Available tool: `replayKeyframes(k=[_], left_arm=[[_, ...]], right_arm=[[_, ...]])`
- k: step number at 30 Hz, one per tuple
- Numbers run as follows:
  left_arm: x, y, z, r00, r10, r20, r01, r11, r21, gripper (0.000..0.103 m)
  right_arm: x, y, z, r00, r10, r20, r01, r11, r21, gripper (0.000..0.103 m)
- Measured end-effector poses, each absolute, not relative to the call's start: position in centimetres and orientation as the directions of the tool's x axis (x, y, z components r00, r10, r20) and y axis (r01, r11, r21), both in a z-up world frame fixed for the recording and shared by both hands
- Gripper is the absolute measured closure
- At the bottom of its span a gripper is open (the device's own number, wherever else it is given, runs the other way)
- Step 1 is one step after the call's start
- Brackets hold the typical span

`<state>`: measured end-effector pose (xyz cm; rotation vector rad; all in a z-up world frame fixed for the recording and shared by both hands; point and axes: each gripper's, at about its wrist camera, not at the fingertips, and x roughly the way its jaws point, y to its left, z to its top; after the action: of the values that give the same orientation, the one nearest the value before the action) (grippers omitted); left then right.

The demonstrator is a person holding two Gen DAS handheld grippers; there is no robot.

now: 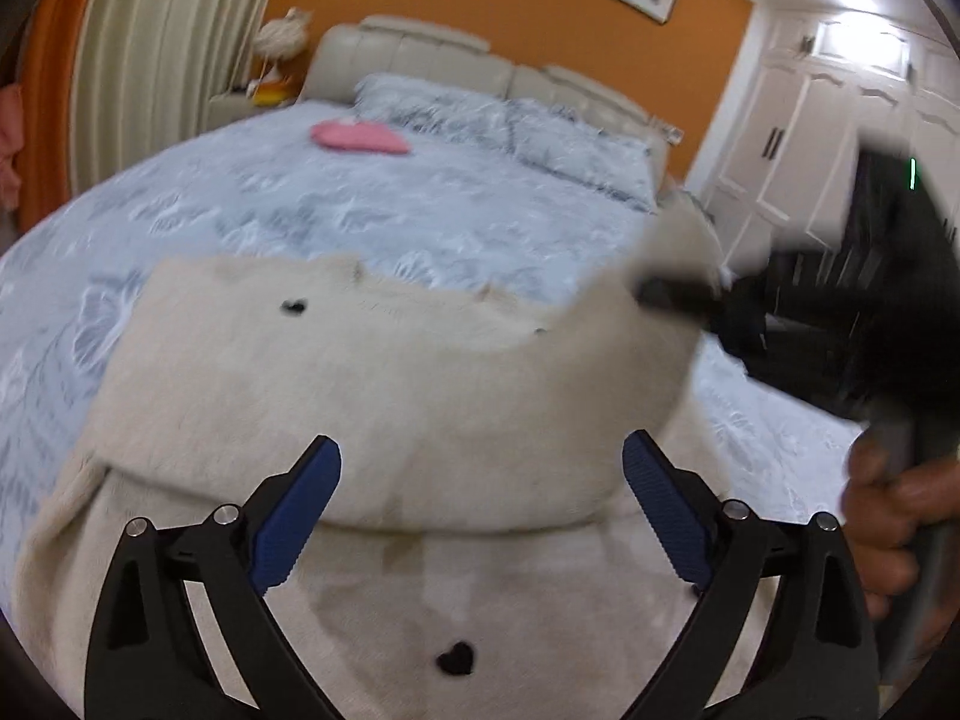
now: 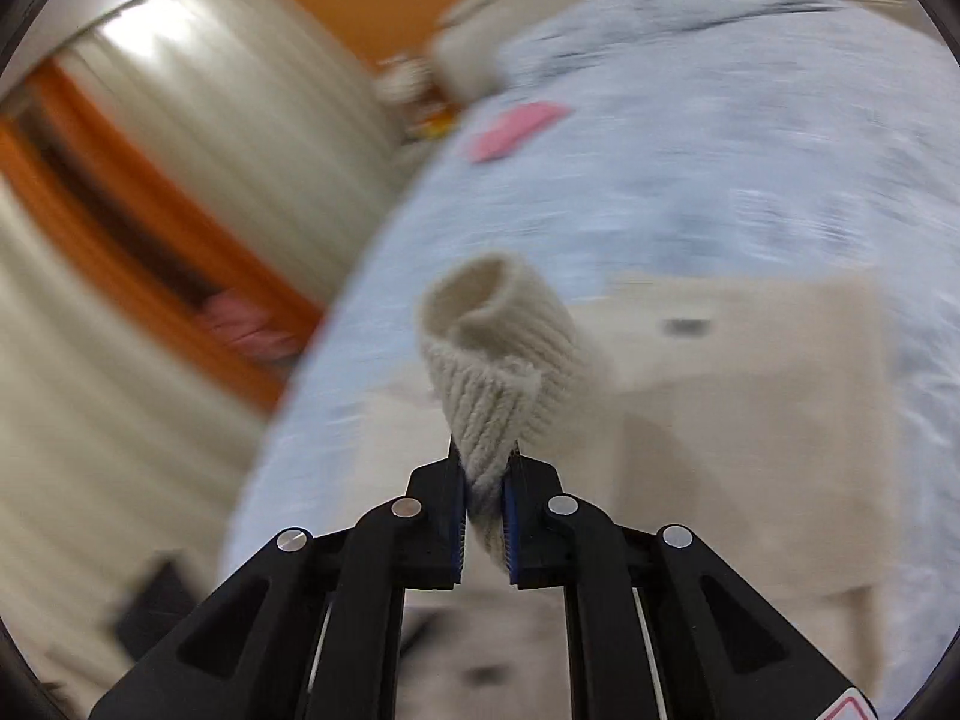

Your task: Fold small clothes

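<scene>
On the near part of the bed (image 1: 252, 204) lies a cream knit sweater (image 1: 372, 372), spread flat over the pale blue patterned cover, with one panel folded over so its straight edge runs across the garment. Its fabric looks soft and fuzzy; small black heart shapes (image 1: 456, 657) dot it, one close to the left claw (image 1: 482, 468).

That left claw hangs just above the sweater with its blue ribbed pads (image 1: 300, 516) spread wide and nothing between them.

From the left wrist view, the right claw (image 1: 678, 294) shows as a dark blur at the sweater's right side, lifting a cream flap off the bed, and a hand (image 1: 888, 516) grips its handle at the right edge. Only the right wrist view shows that grip clearly: the right claw (image 2: 485, 516) is pinched nearly closed on a ribbed cuff (image 2: 498, 348), a chunky tube of knit that rises from between the pads and curls open at its end. Behind it the folded cream body lies flat on the cover.

Farther up the bed, near the pillows (image 1: 510, 126), rests a flat pink item (image 1: 360, 137). A padded beige headboard (image 1: 420, 54) stands against an orange wall (image 1: 480, 0); pleated pale curtains (image 1: 156, 60) hang to the left, and white wardrobe doors (image 1: 798, 138) are visible only in the left wrist view.
</scene>
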<state>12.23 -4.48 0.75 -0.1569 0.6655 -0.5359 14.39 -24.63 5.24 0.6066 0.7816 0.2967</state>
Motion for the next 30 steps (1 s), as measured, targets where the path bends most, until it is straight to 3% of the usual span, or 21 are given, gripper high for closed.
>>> replayKeyframes(k=[6,7,9,11,13,15,16,17,21,25,30], left_arm=[[12.6,-2.2,1.8,0.706,-0.538,-0.460,0.392,0.839,-0.378,0.008],[12.9,-1.5,1.8,0.708,-0.549,-0.445,0.384,0.828,-0.410,0.012],[13.9,-0.6,1.7,0.694,-0.582,-0.425,0.384,0.798,-0.465,0.038],[15.2,0.5,1.2,0.675,-0.597,-0.434,0.351,0.777,-0.523,0.076],[16.3,2.9,0.7,0.678,-0.614,-0.404,0.295,0.731,-0.616,0.095],[16.4,5.5,1.1,0.730,-0.575,-0.369,0.239,0.721,-0.650,0.095],[16.4,7.4,1.8,0.774,-0.530,-0.345,0.205,0.726,-0.656,0.095],[16.2,9.1,2.6,0.810,-0.490,-0.321,0.181,0.731,-0.658,0.095],[15.2,15.4,5.7,0.906,-0.360,-0.224,0.113,0.715,-0.690,0.095],[12.8,19.9,9.0,0.956,-0.263,-0.134,0.103,0.724,-0.682,0.095],[12.3,21.7,10.4,0.970,-0.220,-0.101,0.095,0.730,-0.677,0.095]], right_arm=[[16.7,-17.5,7.4,0.502,0.672,-0.545,-0.166,0.693,0.701,0.092],[17.0,-16.3,7.2,0.469,0.691,-0.550,-0.168,0.681,0.713,0.091],[17.3,-14.9,7.0,0.428,0.708,-0.563,-0.175,0.675,0.716,0.091],[17.2,-13.3,7.5,0.404,0.693,-0.597,-0.200,0.704,0.682,0.087],[16.4,-12.8,8.9,0.449,0.631,-0.633,-0.215,0.764,0.609,0.085],[15.4,-13.5,10.2,0.523,0.593,-0.612,-0.218,0.787,0.577,0.073],[14.6,-14.4,11.1,0.588,0.550,-0.594,-0.209,0.812,0.545,0.061],[14.1,-14.9,11.1,0.636,0.488,-0.598,-0.188,0.850,0.493,0.054],[14.5,-14.0,7.5,0.646,0.198,-0.737,-0.108,0.980,0.168,0.054],[15.6,-9.3,1.3,0.555,0.178,-0.813,-0.219,0.974,0.064,0.054],[18.0,-3.5,-3.0,0.507,0.208,-0.836,-0.330,0.943,0.034,0.051]])
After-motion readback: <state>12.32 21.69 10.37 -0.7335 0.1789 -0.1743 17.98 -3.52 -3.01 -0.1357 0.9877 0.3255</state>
